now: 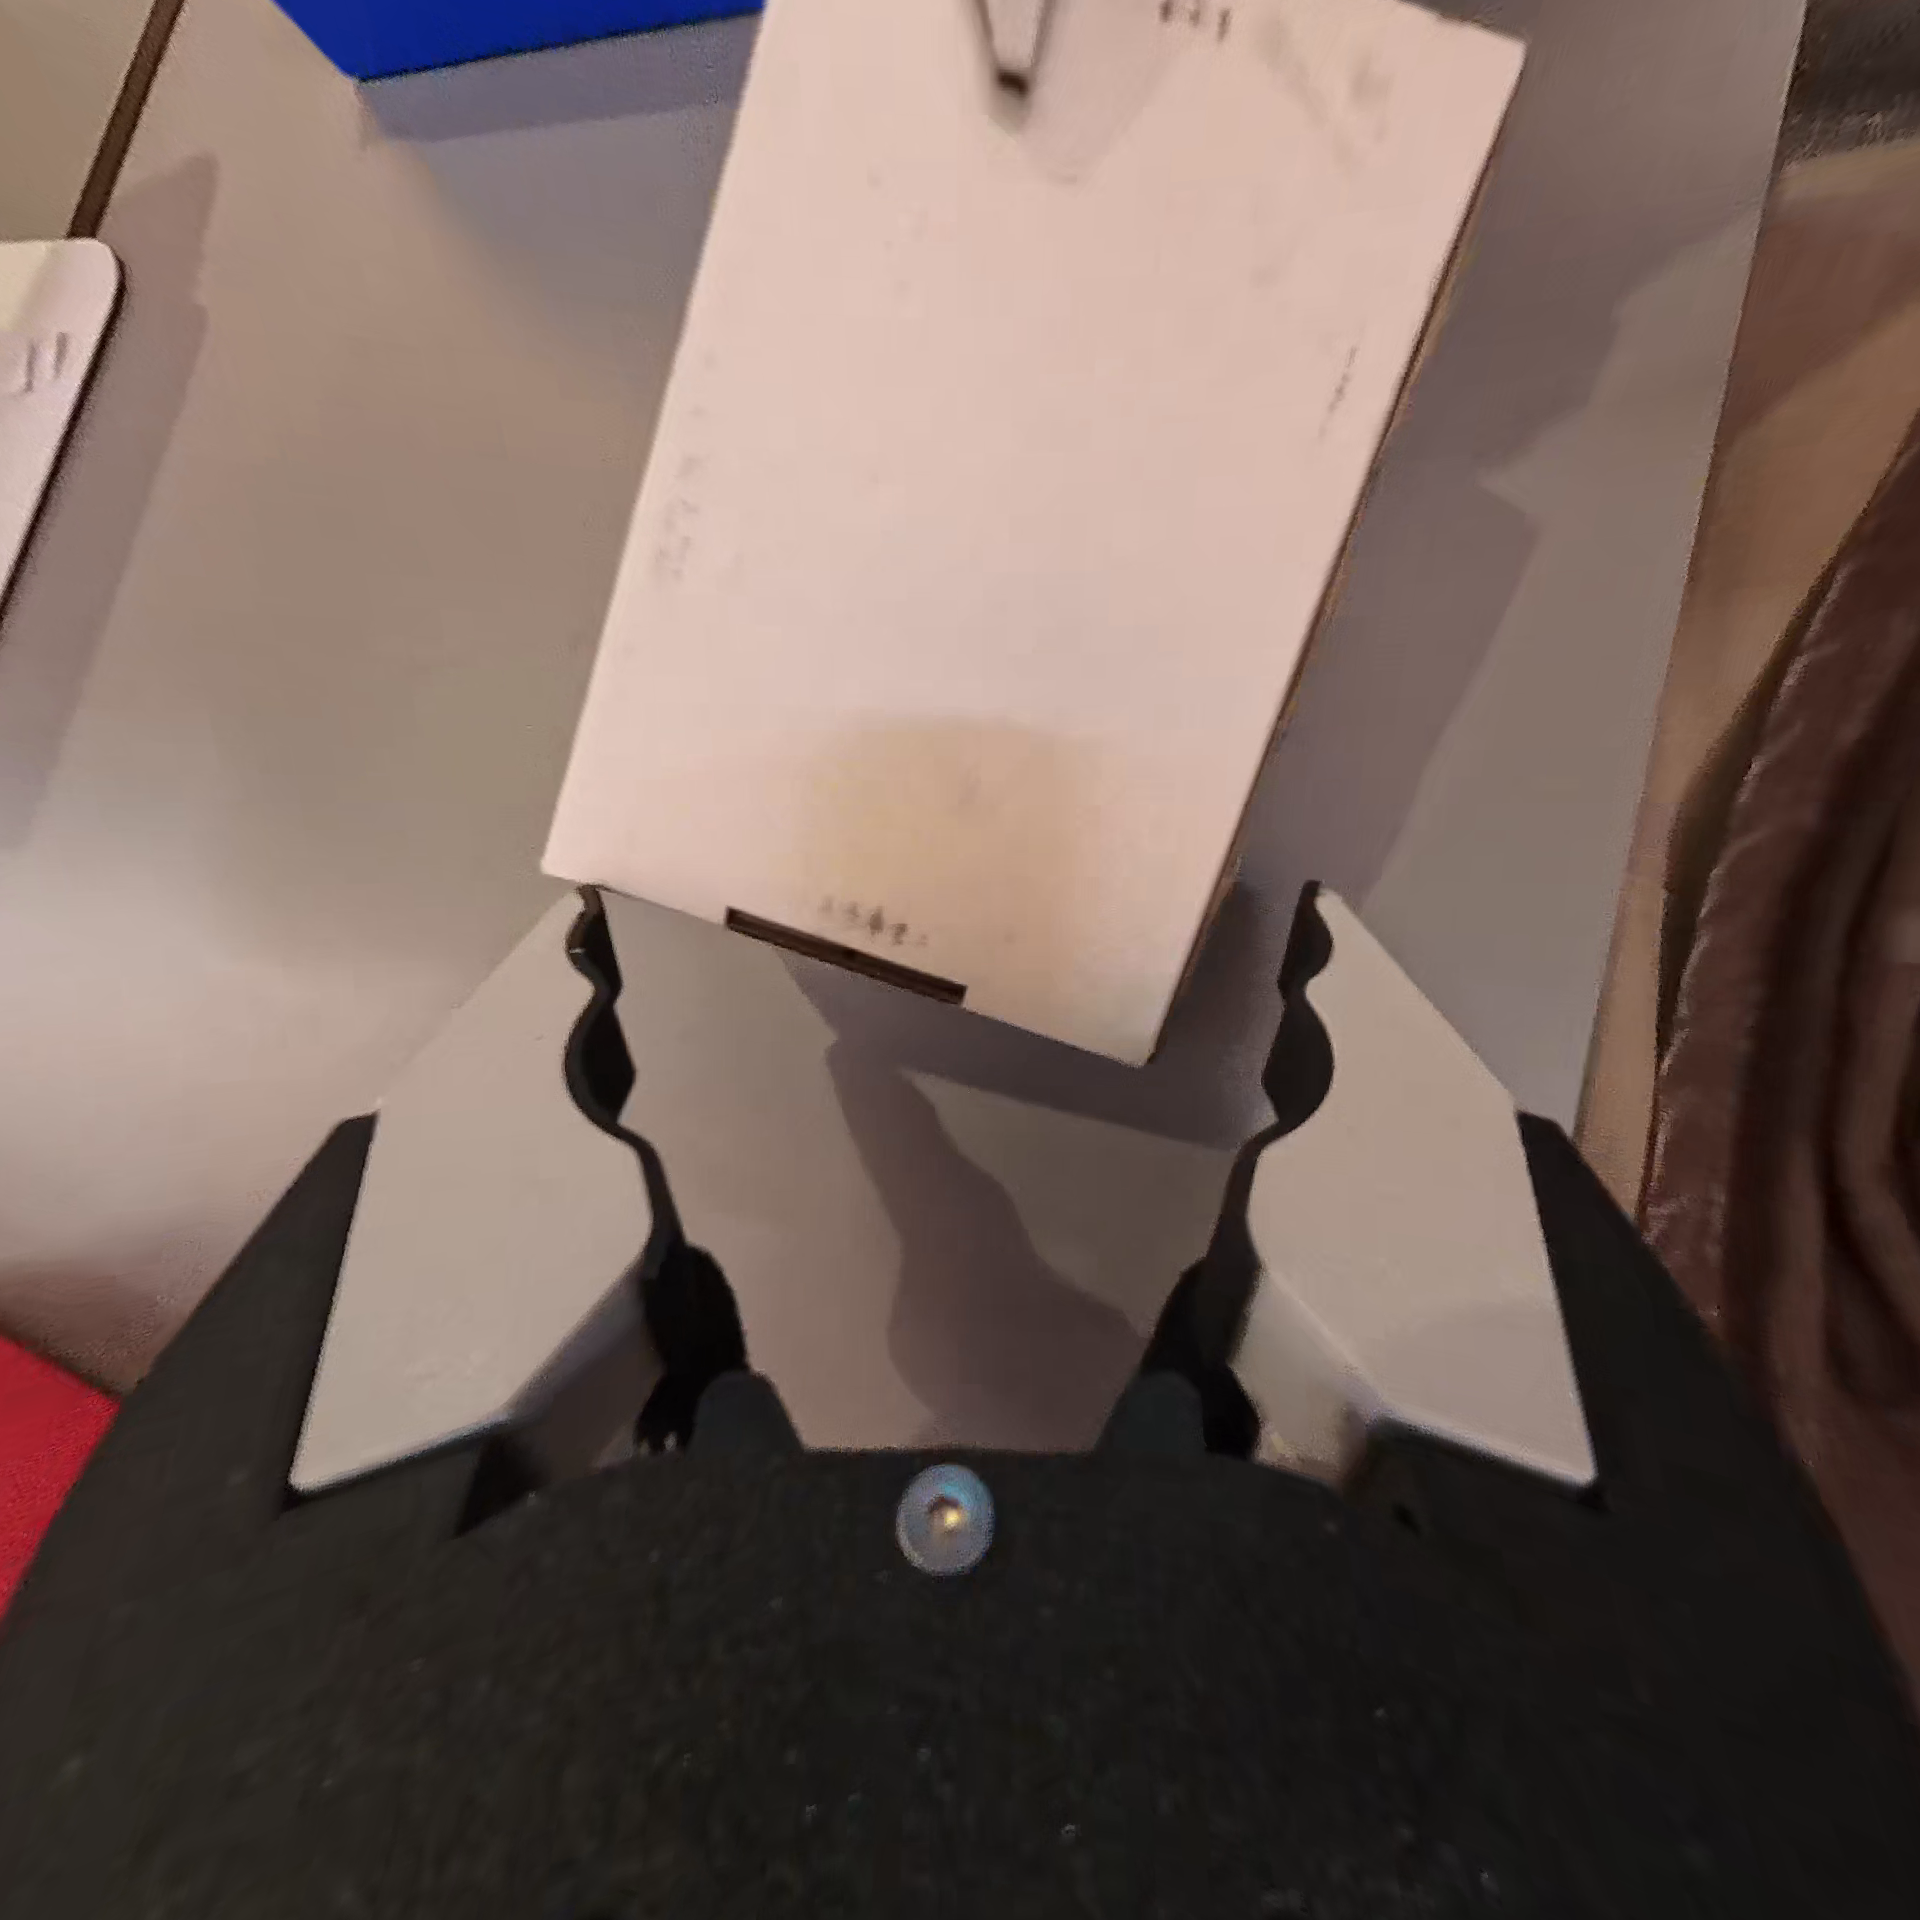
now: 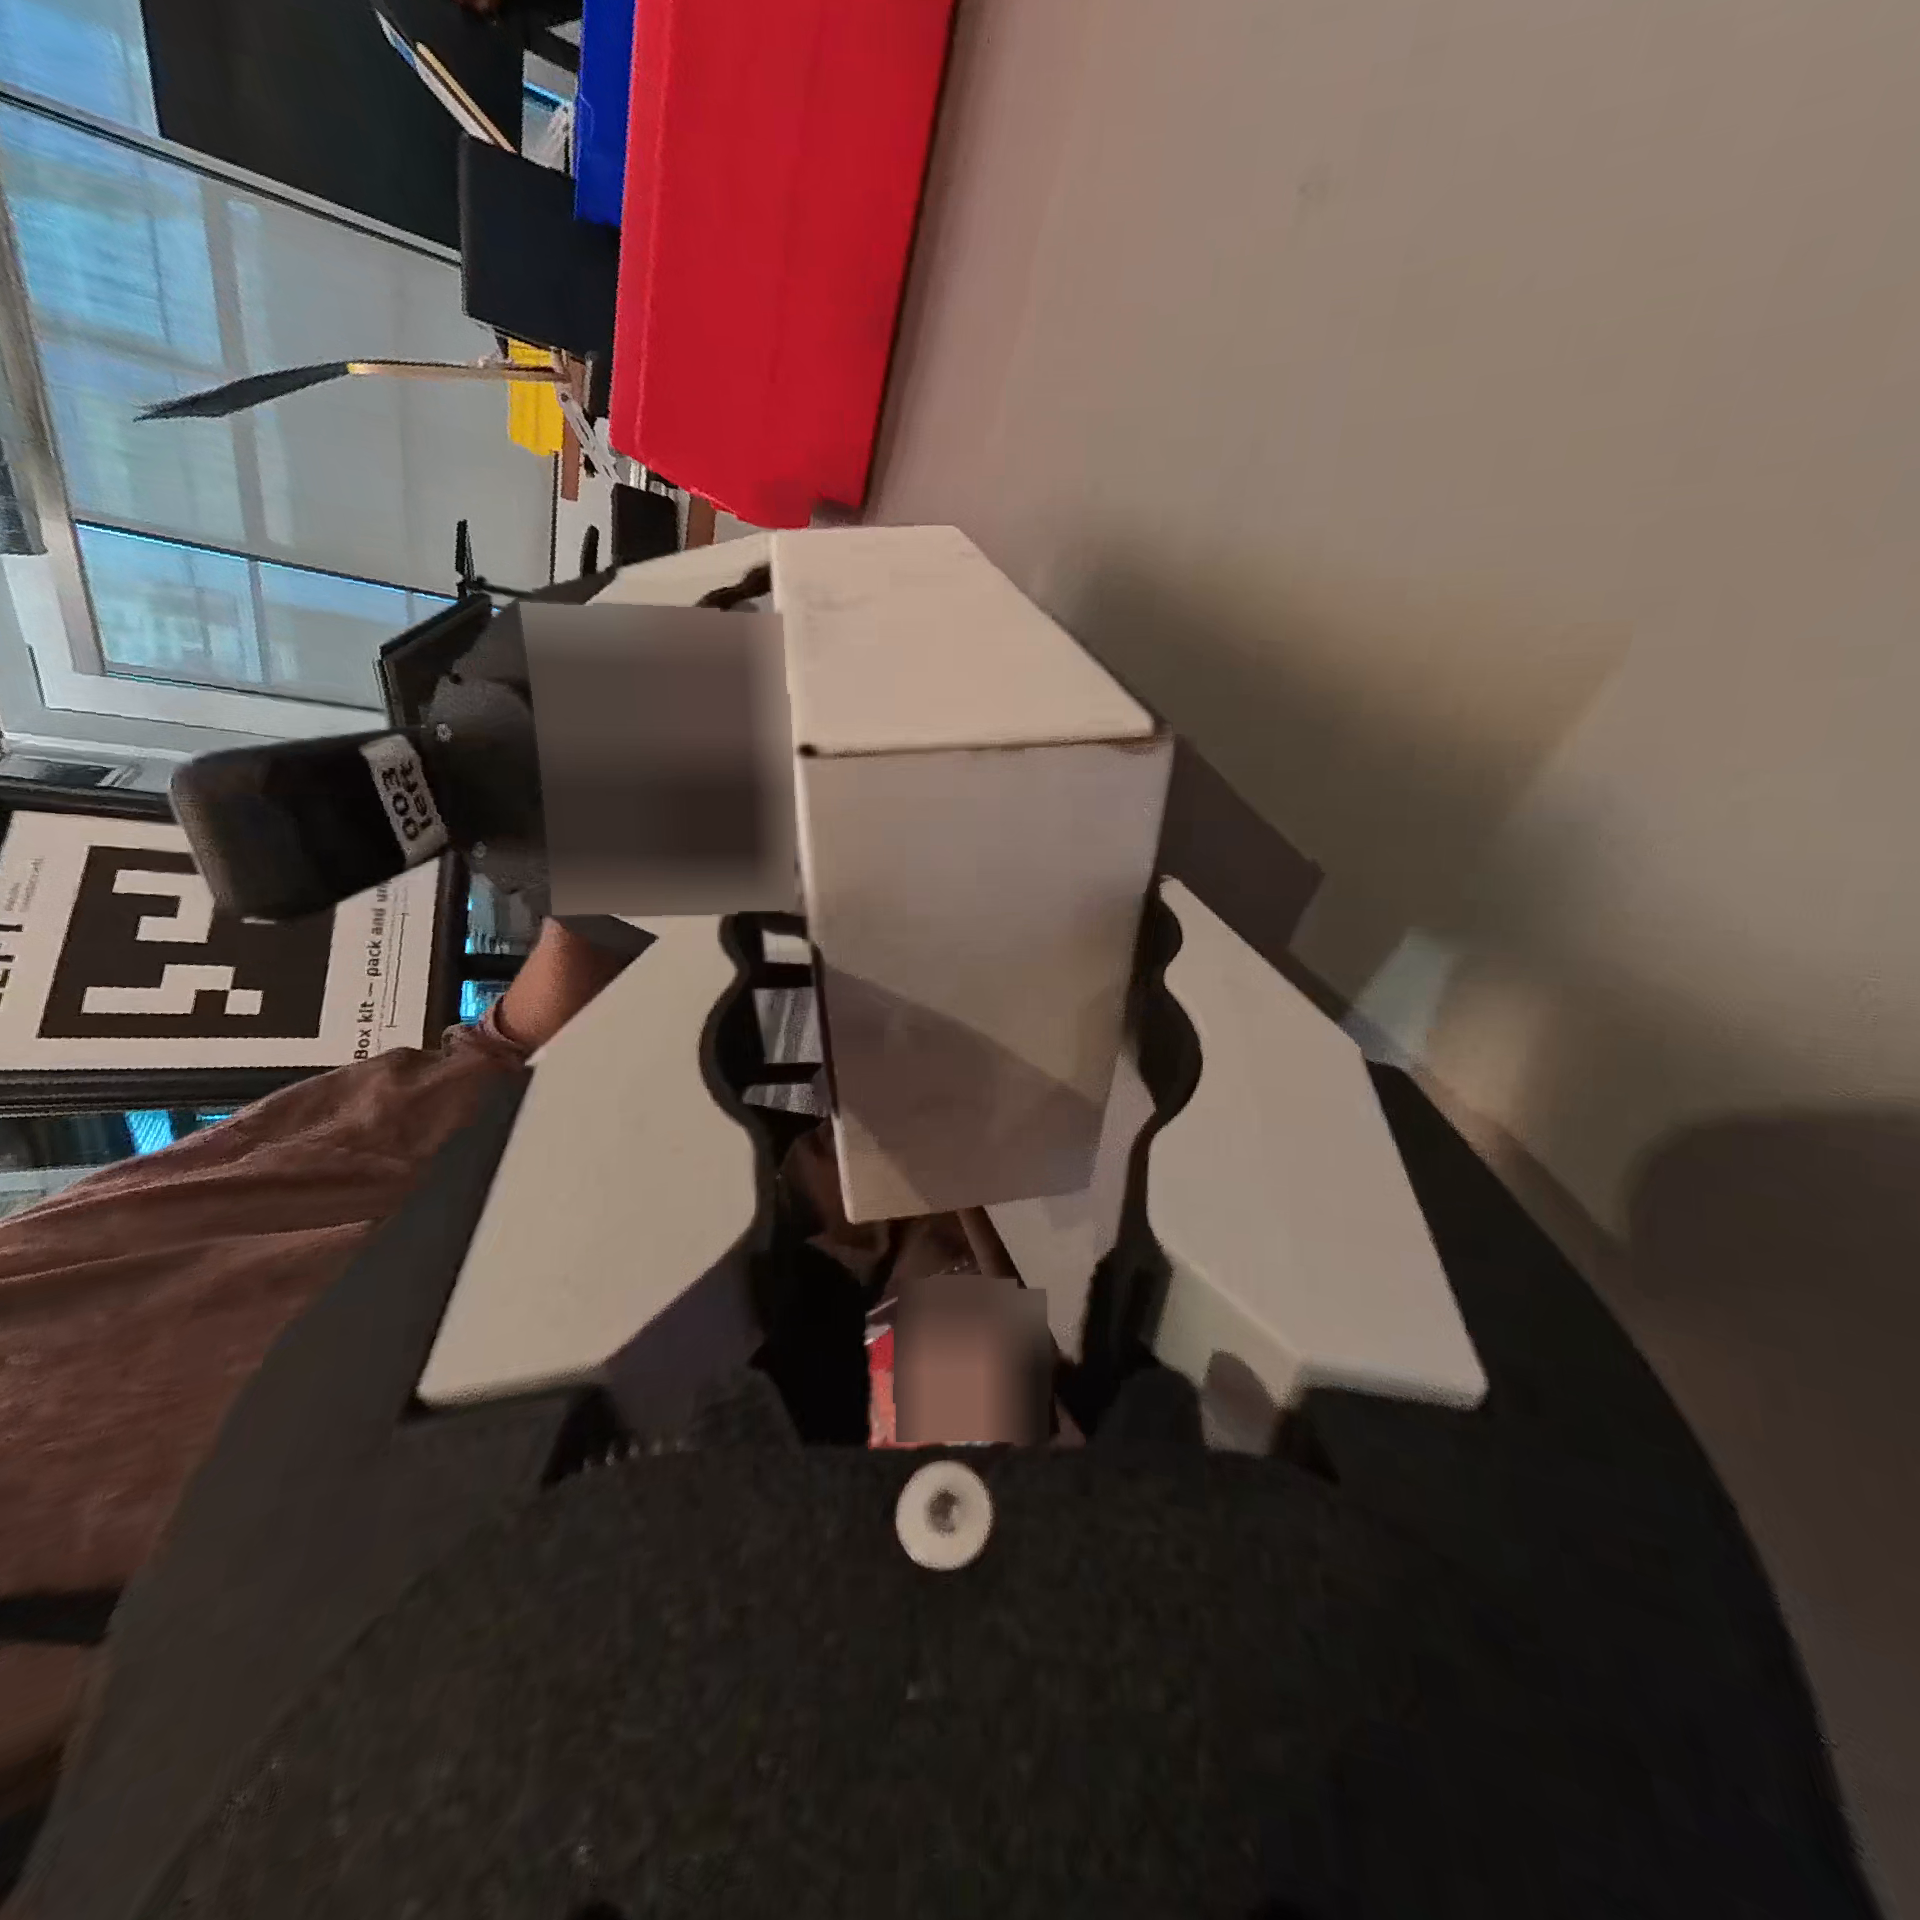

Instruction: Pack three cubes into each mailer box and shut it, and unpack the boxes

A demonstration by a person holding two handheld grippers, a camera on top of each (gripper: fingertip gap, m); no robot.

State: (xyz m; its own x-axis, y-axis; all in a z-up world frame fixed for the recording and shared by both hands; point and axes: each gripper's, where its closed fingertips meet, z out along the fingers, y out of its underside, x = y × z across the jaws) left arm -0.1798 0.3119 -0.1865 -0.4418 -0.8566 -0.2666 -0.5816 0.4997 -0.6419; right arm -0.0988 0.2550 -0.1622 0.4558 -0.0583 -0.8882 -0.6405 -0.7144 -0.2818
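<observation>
White mailer box [image 1: 997,499] is shut and sits on the grey counter [image 1: 364,623], right by the counter's near edge next to the person's brown sleeve [image 1: 1808,935]. Left gripper [image 1: 945,956] is at the box's near end, jaws released and spread wide, box corner poking in between the tips; can't tell if either tip touches the cardboard. Right gripper [image 2: 956,997] comes in rolled sideways at the opposite end of the box [image 2: 977,935], jaws spread wider than the box end, which sits between the fingers; contact unclear, so not calling it a grasp. From the right wrist view, the left gripper's black body [image 2: 343,821] shows beyond the box, partly behind a blur patch. Past the box on the counter: a red box [image 2: 769,260], then a blue box [image 2: 608,104] behind it. Second white mailer box [image 1: 42,416] lies off to the left of the main one, well apart. No cubes visible.
</observation>
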